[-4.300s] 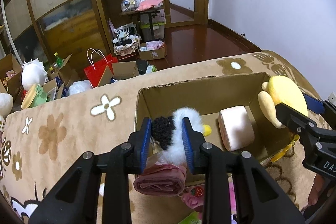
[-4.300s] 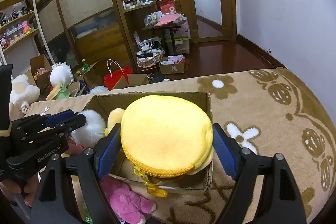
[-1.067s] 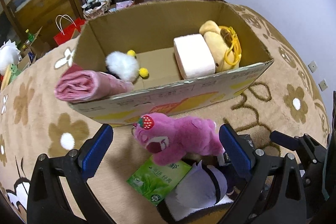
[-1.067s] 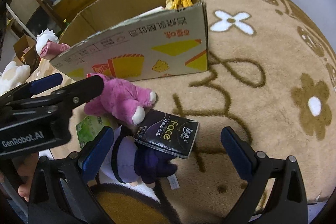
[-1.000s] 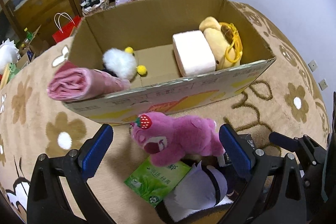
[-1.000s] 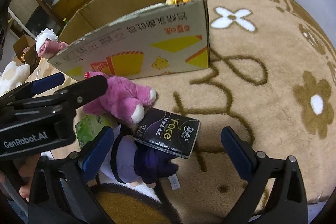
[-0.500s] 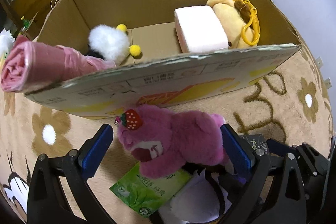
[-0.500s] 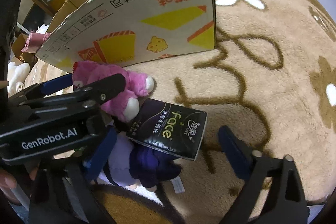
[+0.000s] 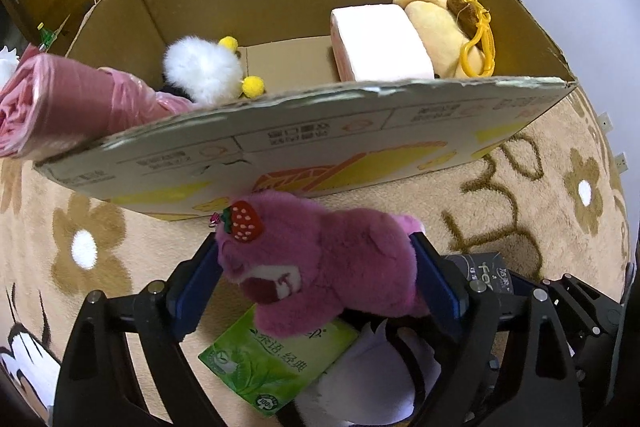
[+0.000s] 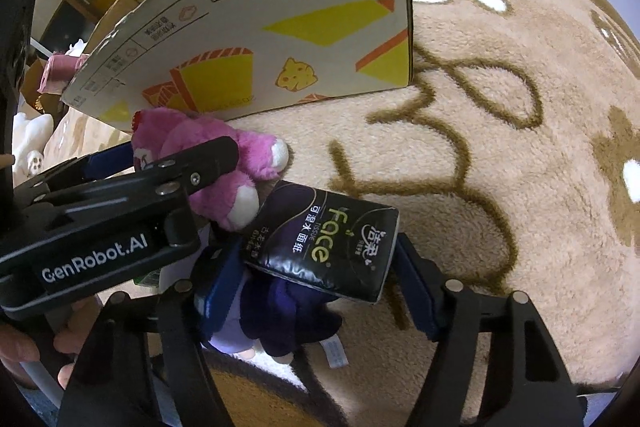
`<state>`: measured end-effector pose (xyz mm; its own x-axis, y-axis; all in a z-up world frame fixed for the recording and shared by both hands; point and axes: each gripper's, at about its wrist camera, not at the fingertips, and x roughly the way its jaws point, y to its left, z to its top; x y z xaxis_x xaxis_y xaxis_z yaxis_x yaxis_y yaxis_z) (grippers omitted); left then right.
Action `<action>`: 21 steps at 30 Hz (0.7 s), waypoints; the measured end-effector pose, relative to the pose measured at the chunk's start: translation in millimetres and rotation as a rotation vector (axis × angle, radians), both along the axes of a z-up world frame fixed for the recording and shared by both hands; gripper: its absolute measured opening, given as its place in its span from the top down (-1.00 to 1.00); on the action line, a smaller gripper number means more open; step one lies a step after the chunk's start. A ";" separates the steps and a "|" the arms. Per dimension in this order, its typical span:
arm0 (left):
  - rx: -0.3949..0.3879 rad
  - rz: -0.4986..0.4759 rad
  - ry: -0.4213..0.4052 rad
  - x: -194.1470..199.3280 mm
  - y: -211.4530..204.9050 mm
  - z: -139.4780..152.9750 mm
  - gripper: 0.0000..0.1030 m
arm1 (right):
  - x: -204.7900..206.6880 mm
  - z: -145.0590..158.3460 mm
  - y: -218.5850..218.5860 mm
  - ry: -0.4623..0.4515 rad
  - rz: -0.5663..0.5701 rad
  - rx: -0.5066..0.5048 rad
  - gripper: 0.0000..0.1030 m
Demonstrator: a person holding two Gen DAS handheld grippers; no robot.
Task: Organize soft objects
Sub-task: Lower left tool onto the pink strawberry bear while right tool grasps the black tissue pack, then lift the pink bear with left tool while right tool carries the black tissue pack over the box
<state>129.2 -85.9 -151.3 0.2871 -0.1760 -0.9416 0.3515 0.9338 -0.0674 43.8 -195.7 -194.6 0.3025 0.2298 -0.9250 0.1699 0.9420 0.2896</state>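
A pink plush bear with a strawberry on its ear lies on the carpet in front of the cardboard box. My left gripper has closed in on the bear, its blue pads touching both sides. It also shows in the right wrist view. My right gripper has closed around a black tissue pack, pads at both ends. A purple plush lies under the pack. A green tissue pack lies under the bear.
Inside the box are a white fluffy toy, a pink-white block, a yellow plush with a yellow cord and a pink roll over the left corner. A flowered beige carpet covers the surface.
Both grippers dropped toward the pile and narrowed from wide open: the left onto the pink bear, the right onto the black tissue pack.
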 end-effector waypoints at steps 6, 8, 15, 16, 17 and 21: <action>0.026 0.008 -0.031 -7.8 0.9 7.1 -0.73 | -0.2 3.0 -7.6 -0.010 0.001 -0.015 -0.47; 0.034 0.015 -0.046 -10.4 2.3 9.9 -0.73 | -1.2 6.8 -10.0 -0.019 -0.001 -0.018 -0.47; 0.031 0.039 -0.082 -21.2 7.7 22.9 -0.72 | -5.7 18.3 -18.3 -0.056 -0.012 -0.027 -0.46; 0.029 0.043 -0.089 -22.8 9.0 25.9 -0.72 | -6.2 19.6 -19.4 -0.059 -0.014 -0.027 -0.46; 0.026 0.049 -0.098 -24.9 10.6 29.5 -0.72 | -6.9 21.8 -20.6 -0.065 -0.017 -0.029 -0.46; 0.018 0.067 -0.133 -33.6 11.6 41.1 -0.72 | -11.8 33.6 -25.6 -0.095 -0.028 -0.041 -0.46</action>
